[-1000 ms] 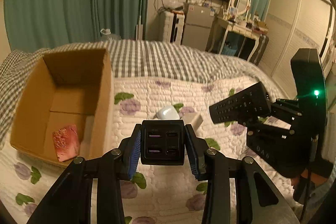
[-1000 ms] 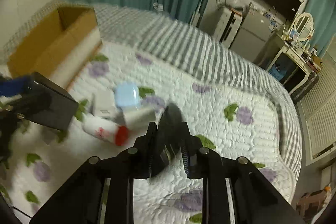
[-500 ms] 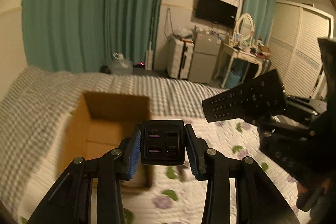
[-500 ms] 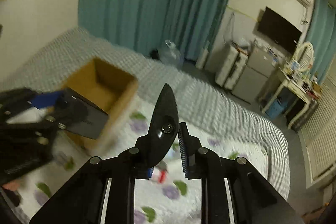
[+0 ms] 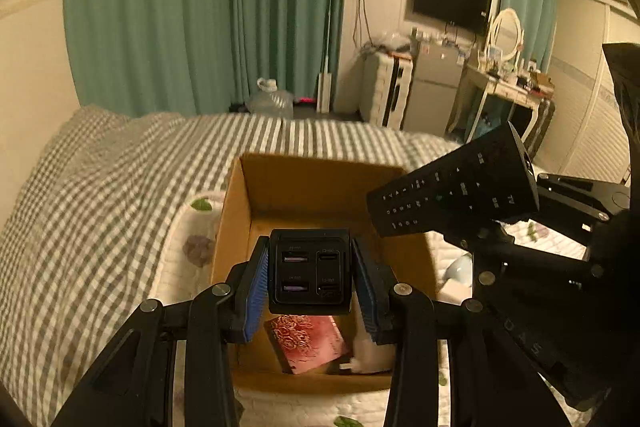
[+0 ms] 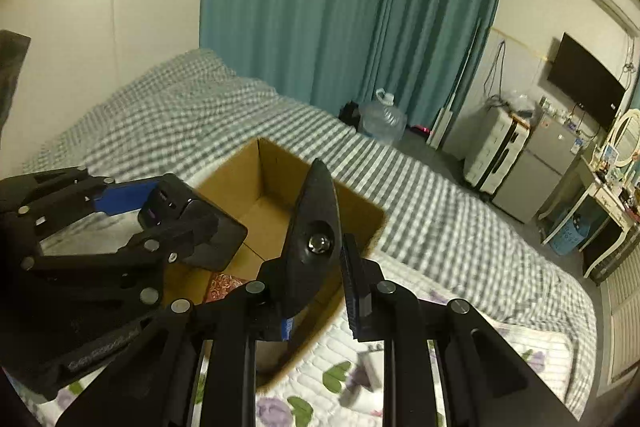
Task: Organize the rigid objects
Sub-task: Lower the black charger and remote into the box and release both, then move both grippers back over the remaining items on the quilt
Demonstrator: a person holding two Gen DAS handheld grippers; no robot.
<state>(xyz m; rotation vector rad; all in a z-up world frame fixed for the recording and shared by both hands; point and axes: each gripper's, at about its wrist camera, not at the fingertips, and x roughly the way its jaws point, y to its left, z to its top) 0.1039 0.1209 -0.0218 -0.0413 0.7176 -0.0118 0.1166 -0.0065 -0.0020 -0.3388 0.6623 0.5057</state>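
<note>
My left gripper (image 5: 310,287) is shut on a black USB charger block (image 5: 310,269) and holds it above the open cardboard box (image 5: 320,183). My right gripper (image 6: 320,283) is shut on a black remote control (image 6: 314,239), also held over the box (image 6: 276,183). The remote (image 5: 452,187) shows at the right of the left wrist view, the charger (image 6: 188,223) at the left of the right wrist view. A red patterned packet (image 5: 308,343) and a white object (image 5: 372,355) lie in the box.
The box sits on a bed with a floral quilt (image 6: 516,347) and a grey checked blanket (image 5: 100,195). A small grey item (image 6: 366,371) lies on the quilt beside the box. Teal curtains, a water jug (image 6: 382,119), a suitcase and a dresser stand behind the bed.
Both grippers moved from over the quilt to above the box, each keeping its object. The loose items on the quilt have dropped out of view.
</note>
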